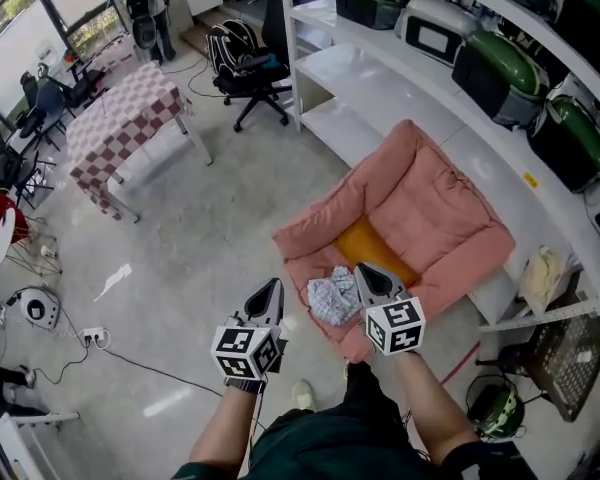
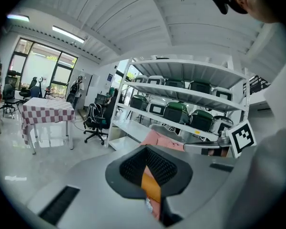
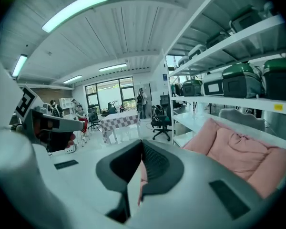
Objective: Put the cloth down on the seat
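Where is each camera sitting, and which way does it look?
Head view: on the person's head, looking down at pink cushioned seat, crumpled pale cloth, left claw, right claw, forearms.
Left gripper view: on left claw, facing white metal shelves; own claw shows.
Right gripper view: on right claw, facing red-checked table; own claw shows.
Shared: all see the seat.

Bright, even light from ceiling tubes (image 3: 76,8) and windows (image 2: 43,68); fisheye-warped, dark-cornered gripper views
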